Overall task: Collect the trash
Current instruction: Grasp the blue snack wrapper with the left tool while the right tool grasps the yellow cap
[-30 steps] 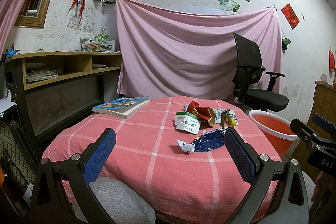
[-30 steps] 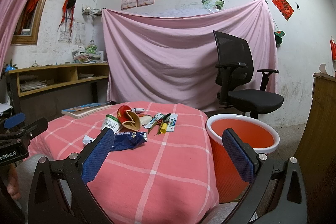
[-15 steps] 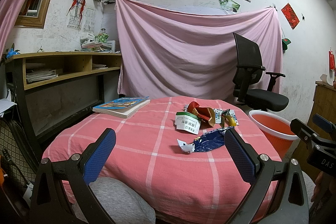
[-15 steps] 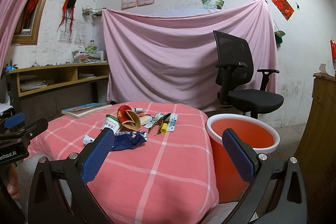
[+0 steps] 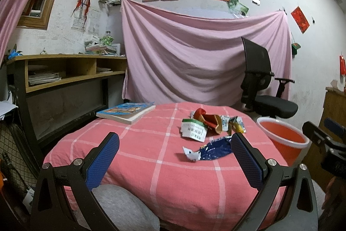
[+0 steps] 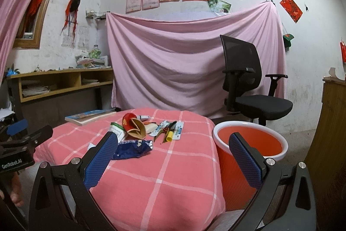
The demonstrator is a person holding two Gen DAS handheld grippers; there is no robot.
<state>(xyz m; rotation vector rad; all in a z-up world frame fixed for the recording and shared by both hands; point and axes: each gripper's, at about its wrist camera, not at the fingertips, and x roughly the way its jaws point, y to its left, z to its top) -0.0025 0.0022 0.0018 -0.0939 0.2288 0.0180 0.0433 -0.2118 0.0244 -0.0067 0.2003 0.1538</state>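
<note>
Your left gripper [image 5: 175,142] and right gripper [image 6: 173,142] match — black angular frames, silver screws at the joints, blue dimpled pads [image 5: 103,160] inside each finger. Below them — your grey trousers [image 5: 121,211].

Table [image 5: 134,157] under pink checked cloth [image 5: 164,183]. Book [image 5: 126,110] at far left corner, well apart from the rest. Trash clustered right of centre: white-green carton [image 5: 193,130], flattened, touching red-tan paper cup [image 5: 208,119] behind it; small sachets [image 5: 234,123] just right of cup, yellow tube [image 6: 169,135] among them. Blue wrapper [image 5: 213,148] nearest, crumpled, white scrap [image 5: 190,153] at its left end. Orange bin [image 6: 248,157] on floor, against right table edge.
</note>
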